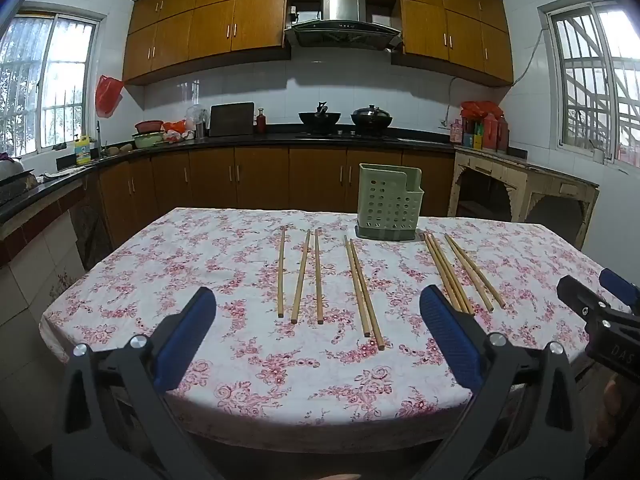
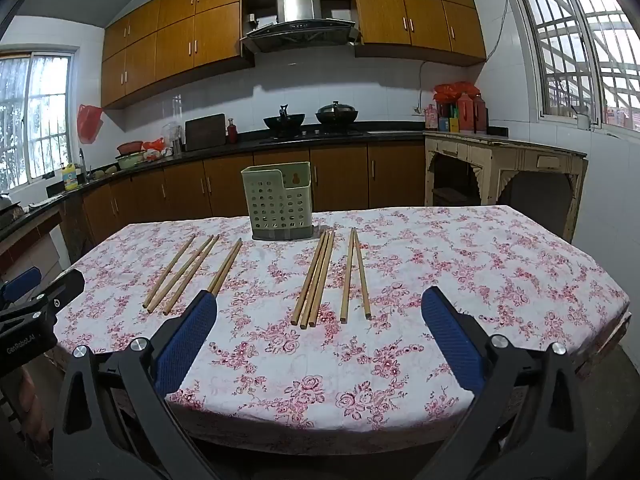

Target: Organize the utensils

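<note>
Several wooden chopsticks (image 1: 364,288) lie side by side in loose groups on the floral tablecloth (image 1: 224,264); they also show in the right wrist view (image 2: 316,280). A green perforated utensil holder (image 1: 388,207) stands upright at the table's far side, behind the chopsticks, and shows in the right wrist view (image 2: 278,204). My left gripper (image 1: 318,300) is open and empty, above the near table edge. My right gripper (image 2: 320,300) is open and empty, also near the front edge. Each gripper shows at the other view's side: the right one (image 1: 600,308) and the left one (image 2: 40,300).
Kitchen counters with brown cabinets (image 1: 260,172) run behind and to the left of the table. A worn cream side table (image 2: 504,168) stands at the right. Two woks (image 2: 308,118) sit on the stove. The tablecloth (image 2: 480,264) hangs over the table edges.
</note>
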### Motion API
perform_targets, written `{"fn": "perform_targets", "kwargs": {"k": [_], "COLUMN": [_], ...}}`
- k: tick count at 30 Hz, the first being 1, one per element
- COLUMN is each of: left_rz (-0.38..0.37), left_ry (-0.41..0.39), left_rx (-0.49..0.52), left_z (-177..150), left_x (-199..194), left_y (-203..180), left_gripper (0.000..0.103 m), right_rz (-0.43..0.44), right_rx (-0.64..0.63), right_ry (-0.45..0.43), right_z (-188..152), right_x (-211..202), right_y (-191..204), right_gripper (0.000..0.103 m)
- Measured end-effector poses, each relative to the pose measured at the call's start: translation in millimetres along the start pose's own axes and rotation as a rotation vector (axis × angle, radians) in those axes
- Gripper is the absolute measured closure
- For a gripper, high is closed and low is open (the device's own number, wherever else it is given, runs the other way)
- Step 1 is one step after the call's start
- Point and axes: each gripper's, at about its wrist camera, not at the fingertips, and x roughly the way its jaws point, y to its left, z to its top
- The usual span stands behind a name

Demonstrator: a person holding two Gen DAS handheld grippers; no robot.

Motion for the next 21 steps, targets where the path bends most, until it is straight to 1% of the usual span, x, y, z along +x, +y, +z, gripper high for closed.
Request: {"fn": "perform_targets", "kwargs": {"k": [21], "left_rz": [-0.002], "left_ry": [0.006], "left_rx": [-0.003], "left_z": [0.0], "left_x": [0.3], "left_y": [0.1], "left_gripper": [0.004], "right_rz": [-0.001], "right_rx": [-0.001], "right_ry": [0.0], "right_z": [-1.0], "right_x": [1.4], "right_y": [-0.2], "right_gripper": [0.002]}}
